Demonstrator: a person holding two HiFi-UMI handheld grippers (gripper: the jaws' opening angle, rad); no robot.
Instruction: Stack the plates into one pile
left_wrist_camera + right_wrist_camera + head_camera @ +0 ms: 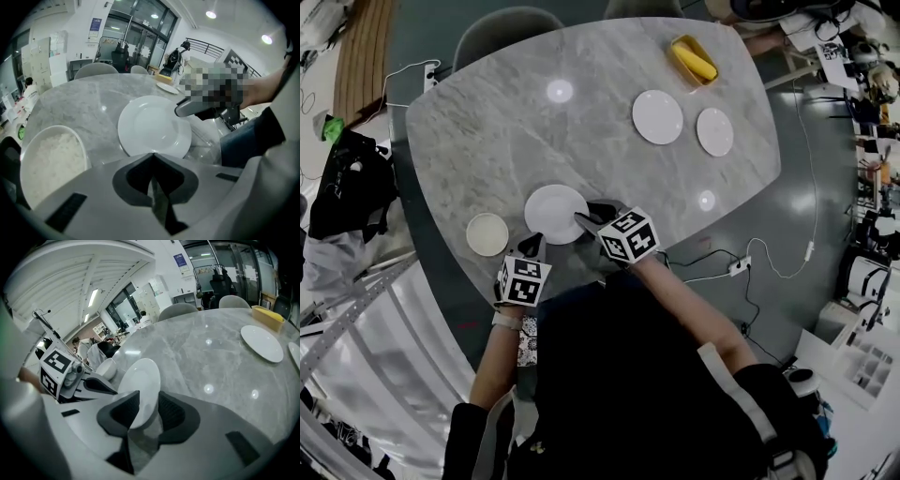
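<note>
Picking up the first plate [555,212] with the right gripper [144,404] — jaws held apart astride the rim nearest it, not seen pressing yet, while keeping the left gripper [152,158] closed on nothing just short of the same plate's edge. Next, probably: clamp the rim, lift level and carry well ahead and rightward, over to the larger far plate [657,116] and the smaller far plate [714,131] (neither stacked so far). Looks plain white, glossy and shallow — likely slippery, so seems to want a deep bite.
</note>
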